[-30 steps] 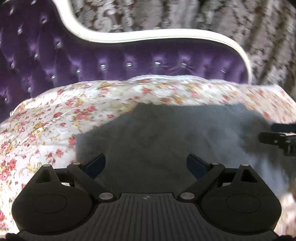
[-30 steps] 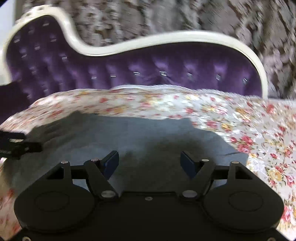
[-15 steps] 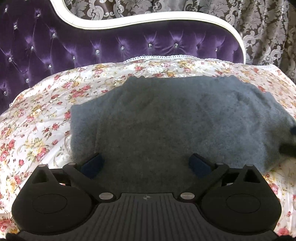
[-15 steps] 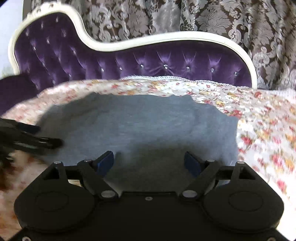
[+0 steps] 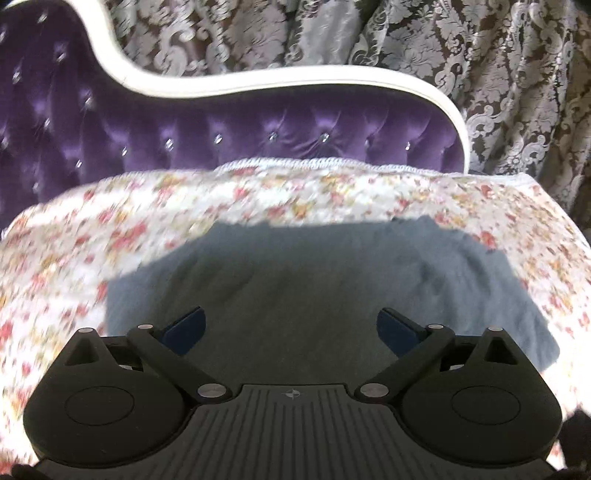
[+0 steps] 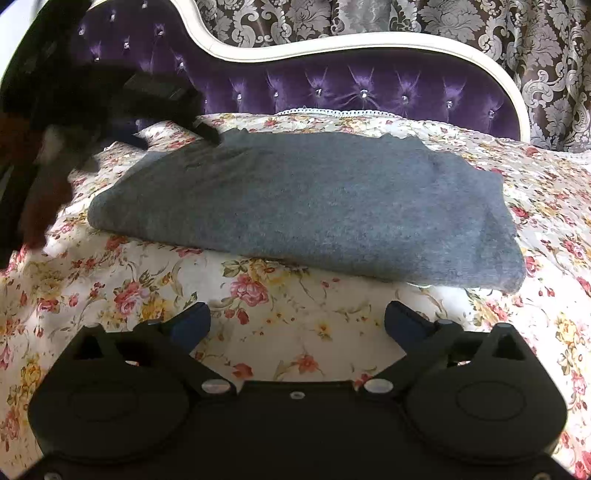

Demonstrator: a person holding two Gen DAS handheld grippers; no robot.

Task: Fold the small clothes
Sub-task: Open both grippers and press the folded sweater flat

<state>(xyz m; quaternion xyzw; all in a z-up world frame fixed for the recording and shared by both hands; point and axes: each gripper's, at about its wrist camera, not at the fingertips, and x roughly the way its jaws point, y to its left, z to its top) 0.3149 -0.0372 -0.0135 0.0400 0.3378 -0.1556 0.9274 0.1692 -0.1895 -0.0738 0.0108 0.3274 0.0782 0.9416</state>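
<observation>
A grey knitted garment [image 6: 314, 206] lies folded flat on the floral sheet [image 6: 266, 325]; it also shows in the left wrist view [image 5: 295, 288]. My left gripper [image 5: 291, 328] is open and empty, low over the garment's near part. It shows blurred at the upper left of the right wrist view [image 6: 173, 110], over the garment's far left corner. My right gripper [image 6: 297, 325] is open and empty over bare sheet, a little short of the garment's near edge.
A purple tufted headboard [image 6: 369, 88] with a white frame [image 6: 332, 40] stands behind the bed. Patterned curtains [image 6: 443, 18] hang behind it. The floral sheet extends around the garment on all sides.
My right gripper has pulled back off the garment onto bare sheet. My left gripper has moved forward and lower over the garment, with motion blur. Both stay open.
</observation>
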